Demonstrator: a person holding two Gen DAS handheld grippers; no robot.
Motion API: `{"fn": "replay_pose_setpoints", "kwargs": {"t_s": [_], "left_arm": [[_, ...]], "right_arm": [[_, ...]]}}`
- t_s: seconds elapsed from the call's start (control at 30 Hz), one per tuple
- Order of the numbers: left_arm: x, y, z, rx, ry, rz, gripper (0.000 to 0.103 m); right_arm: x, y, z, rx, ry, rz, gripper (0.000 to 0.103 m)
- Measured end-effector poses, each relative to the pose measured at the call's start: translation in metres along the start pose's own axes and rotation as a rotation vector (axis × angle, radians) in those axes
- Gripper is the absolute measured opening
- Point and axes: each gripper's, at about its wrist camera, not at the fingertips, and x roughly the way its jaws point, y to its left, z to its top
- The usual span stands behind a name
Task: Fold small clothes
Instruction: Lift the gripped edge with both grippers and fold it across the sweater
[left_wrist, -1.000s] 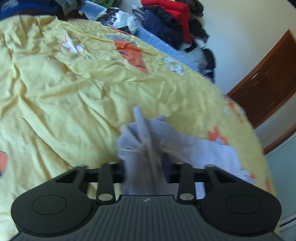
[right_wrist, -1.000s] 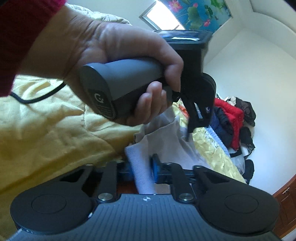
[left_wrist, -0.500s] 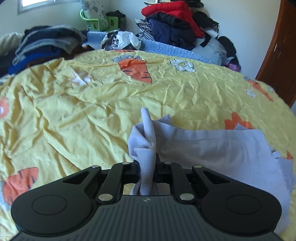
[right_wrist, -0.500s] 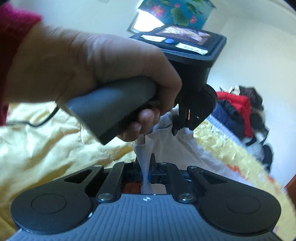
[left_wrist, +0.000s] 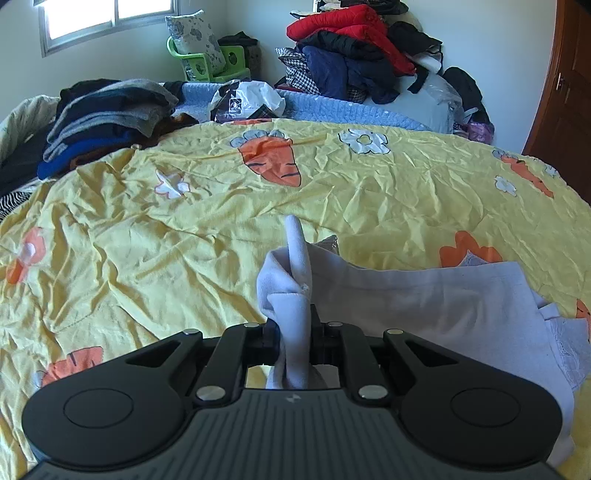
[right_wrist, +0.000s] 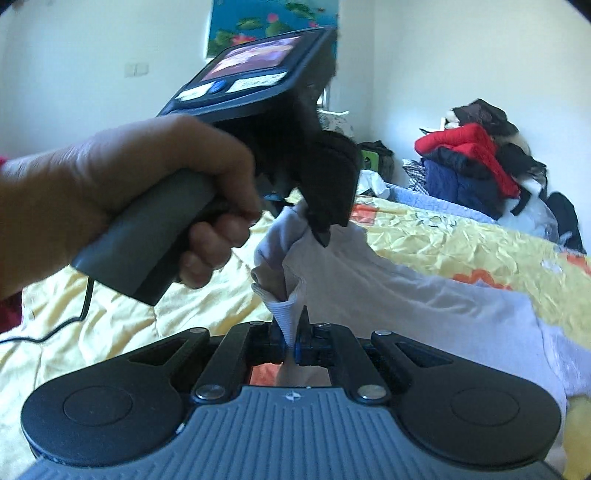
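A small pale lilac-white garment (left_wrist: 424, 295) hangs lifted over the yellow carrot-print bedspread (left_wrist: 147, 229). My left gripper (left_wrist: 293, 325) is shut on a bunched corner of it, a fold sticking up between the jaws. My right gripper (right_wrist: 293, 339) is shut on the ribbed hem of the same garment (right_wrist: 406, 295). In the right wrist view a hand (right_wrist: 110, 192) holds the left gripper (right_wrist: 321, 236) just ahead, pinching the cloth a short way above my right jaws. The rest of the garment trails to the right onto the bed.
A stack of folded dark and grey clothes (left_wrist: 107, 114) lies at the bed's far left. A heap of red and navy jackets (left_wrist: 354, 51) is piled by the far wall, beside a green basket (left_wrist: 207, 62). A wooden door (left_wrist: 565, 92) stands at the right.
Both grippers have risen and rolled level, lifting the garment off the bed. The right jaws have closed tight on the hem, and the left gripper now sits above and ahead of the right.
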Motion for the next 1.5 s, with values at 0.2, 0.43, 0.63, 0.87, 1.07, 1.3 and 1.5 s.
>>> {"fn": "replay_pose_setpoints", "kwargs": {"t_s": [0.2,0.43,0.63,0.87,1.07,1.3,1.5], "left_arm": [[-0.007,-0.009,0.005,-0.002,-0.002,0.023,0.012],[-0.018,-0.028,0.012,0.005,-0.031,0.03,0.012],[-0.023,-0.049,0.016,0.009,-0.052,0.03,0.012],[-0.028,-0.079,0.019,0.026,-0.077,0.015,0.012],[-0.023,-0.107,0.017,0.061,-0.081,0.01,0.012],[-0.015,-0.134,0.016,0.084,-0.069,-0.004,0.012],[-0.005,-0.152,0.016,0.079,-0.054,-0.016,0.012]], "right_arm": [[-0.009,-0.003,0.0,0.005,-0.022,-0.002,0.005],[-0.024,-0.016,0.001,0.04,-0.039,-0.019,0.005],[-0.034,-0.031,-0.002,0.072,-0.046,-0.041,0.005],[-0.043,-0.051,-0.006,0.116,-0.052,-0.067,0.005],[-0.05,-0.072,-0.013,0.171,-0.049,-0.089,0.005],[-0.052,-0.093,-0.022,0.214,-0.041,-0.107,0.005],[-0.053,-0.105,-0.027,0.23,-0.036,-0.123,0.005]]}}
